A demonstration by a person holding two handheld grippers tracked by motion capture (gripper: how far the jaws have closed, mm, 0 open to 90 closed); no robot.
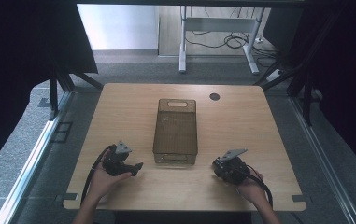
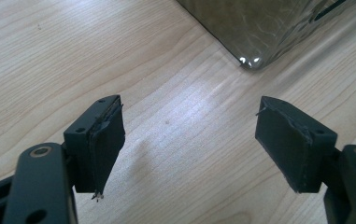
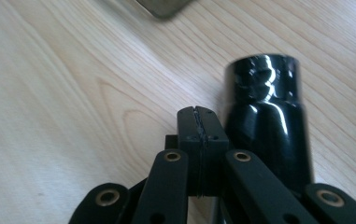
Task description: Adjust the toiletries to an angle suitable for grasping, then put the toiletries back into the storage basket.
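On the wooden tabletop (image 1: pixel 119 107) a brown see-through basket (image 1: pixel 175 130) stood lengthwise down the middle, its near end a little short of the tabletop's near edge. The left gripper (image 1: pixel 137 167) was held in the person's left hand (image 1: pixel 102 179) near the near edge, just to the left of the basket's near-left corner and apart from it. In the left gripper view its jaws stood wide apart and released, with bare wood between them and a rounded corner of the basket (image 2: pixel 255 60) ahead, slightly to the right, not touched.

The right gripper (image 1: pixel 218 164) sat in the right hand (image 1: pixel 250 186) near the near edge, to the right of the basket's near-right corner, with a gap of tabletop between them. In the right gripper view its jaws were clenched together, pad against pad, with nothing gripped between them. A glossy black cylinder (image 3: pixel 264 126) showed just beside the closed jaws on their right in that view, outside the grip; whether it touched them could not be told. A blurred corner of the basket (image 3: pixel 164 7) lay ahead at the top edge of that view.
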